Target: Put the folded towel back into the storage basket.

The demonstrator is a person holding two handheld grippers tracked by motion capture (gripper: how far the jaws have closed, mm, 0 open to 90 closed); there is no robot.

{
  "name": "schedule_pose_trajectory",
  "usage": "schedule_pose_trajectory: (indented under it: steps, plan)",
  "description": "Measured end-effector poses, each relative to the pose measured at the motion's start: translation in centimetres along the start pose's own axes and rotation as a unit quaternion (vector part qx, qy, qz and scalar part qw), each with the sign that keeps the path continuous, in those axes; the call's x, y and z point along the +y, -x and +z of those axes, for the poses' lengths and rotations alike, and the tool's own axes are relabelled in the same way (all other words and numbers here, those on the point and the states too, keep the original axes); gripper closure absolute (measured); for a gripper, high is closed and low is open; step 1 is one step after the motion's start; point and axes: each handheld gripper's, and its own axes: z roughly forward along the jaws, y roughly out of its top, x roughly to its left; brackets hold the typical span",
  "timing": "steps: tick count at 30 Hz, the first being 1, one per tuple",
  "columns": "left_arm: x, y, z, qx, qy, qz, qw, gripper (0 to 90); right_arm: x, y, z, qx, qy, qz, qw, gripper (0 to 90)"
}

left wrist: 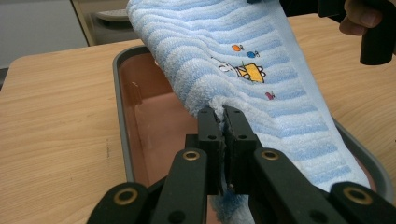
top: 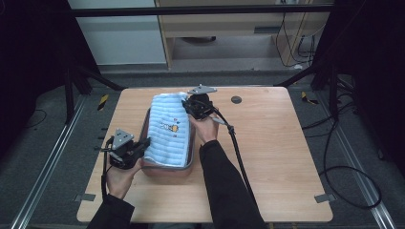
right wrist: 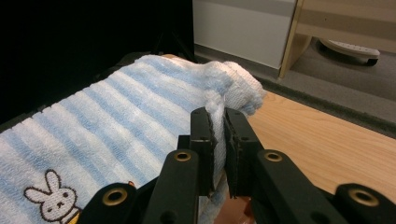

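A blue-and-white striped towel (top: 168, 128) with a small rabbit embroidery is stretched over a grey tray (top: 190, 164) with a pink inside. My left gripper (top: 143, 144) is at the tray's near left corner, shut on the towel's near corner (left wrist: 219, 103). My right gripper (top: 189, 106) is at the tray's far right, shut on the towel's far corner (right wrist: 224, 100). In the left gripper view the towel (left wrist: 243, 60) hangs lifted above the tray's bare pink floor (left wrist: 154, 121). The right gripper view looks along the towel (right wrist: 102, 126) with the rabbit at lower left.
The tray sits left of centre on a wooden table (top: 277, 143). A dark round grommet (top: 236, 99) lies near the far edge. The right gripper's black cable (top: 236, 143) trails across the table toward the person. Black frame legs stand beyond the table's far corners.
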Motion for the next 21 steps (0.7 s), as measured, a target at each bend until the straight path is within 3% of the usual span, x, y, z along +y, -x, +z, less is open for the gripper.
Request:
schedule_pose_trajectory:
  steps: [9, 21]
  plan:
    - [-1.0, 0.2, 1.3, 0.007, -0.025, 0.011, 0.9996, 86.2, -1.4, 0.0, 1.7, -0.002, -0.024, -0.006, 0.9997, 83.3]
    - [-1.9, 0.2, 1.9, 0.014, -0.041, 0.012, 0.9990, 86.2, -2.8, -0.1, 2.6, -0.004, -0.039, -0.003, 0.9992, 83.2]
